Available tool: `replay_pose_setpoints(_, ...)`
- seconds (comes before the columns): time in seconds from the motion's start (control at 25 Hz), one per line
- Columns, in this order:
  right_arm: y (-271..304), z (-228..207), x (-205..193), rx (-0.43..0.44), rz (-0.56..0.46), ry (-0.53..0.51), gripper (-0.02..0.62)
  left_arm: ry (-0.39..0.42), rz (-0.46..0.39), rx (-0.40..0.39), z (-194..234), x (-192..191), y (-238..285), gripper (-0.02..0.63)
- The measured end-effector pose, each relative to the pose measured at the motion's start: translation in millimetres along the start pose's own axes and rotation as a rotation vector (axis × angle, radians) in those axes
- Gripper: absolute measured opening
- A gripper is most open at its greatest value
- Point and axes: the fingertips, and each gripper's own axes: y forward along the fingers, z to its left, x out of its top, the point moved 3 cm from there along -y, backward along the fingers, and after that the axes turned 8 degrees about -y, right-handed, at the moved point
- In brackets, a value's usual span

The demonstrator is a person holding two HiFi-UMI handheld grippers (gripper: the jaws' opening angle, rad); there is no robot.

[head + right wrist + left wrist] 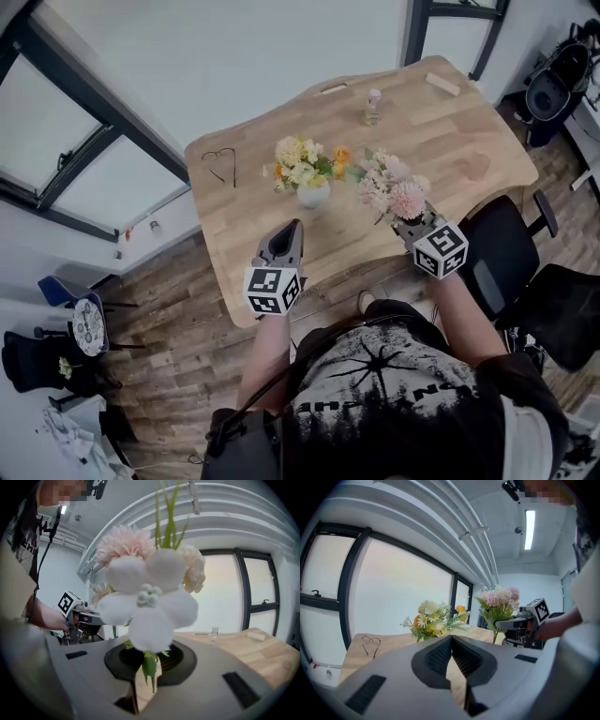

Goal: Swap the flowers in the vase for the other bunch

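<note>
So both forearms were stretched out from the body over the near edge of the wooden table (244, 225), with the two grippers side by side and pointing away across it, tipped slightly down.

The left gripper (296, 225) had its claw pressed together with nothing in it, the tip aimed at the white vase (313, 195) but stopping short of it. That vase stood around the middle of the table with the yellow and orange bunch (305, 161) sitting in it.

The right gripper (411, 223) was just right of the vase, pinching the green stems of the pink bunch (392, 187) so the blooms stood up above the jaws. From the right gripper view the big pale flowers filled most of the frame.

Farther back there was a pair of glasses (220, 165) on the left and a small bottle (373, 106) toward the far edge.
</note>
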Motion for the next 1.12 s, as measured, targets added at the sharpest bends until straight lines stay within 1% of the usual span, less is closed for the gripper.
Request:
replay_pose_setpoints(0.4, 33.9, -43.8, -8.1, 0.116, -0.004, 0.007, 0.049, -0.024, -0.002, 0.138, 10.9, 3.7, 24.7, 0.015)
replay_pose_setpoints(0.76, 53.9, -70.5, -16.9, 0.21, -0.003, -0.008, 0.049, -0.049, -0.03, 0.231, 14.1, 1.6, 44.4, 0.015)
replay_pose_setpoints(0.92, 61.0, -76.7, -21.3, 0.215, 0.003, -0.005, 0.05, -0.053, -0.033, 0.234, 18.3, 4.1, 47.7, 0.017)
replay_pose_setpoints(1.12, 65.7, -81.2, -24.0, 0.199, 0.005, 0.013, 0.051, -0.049, -0.021, 0.23, 21.5, 7.1, 46.5, 0.017)
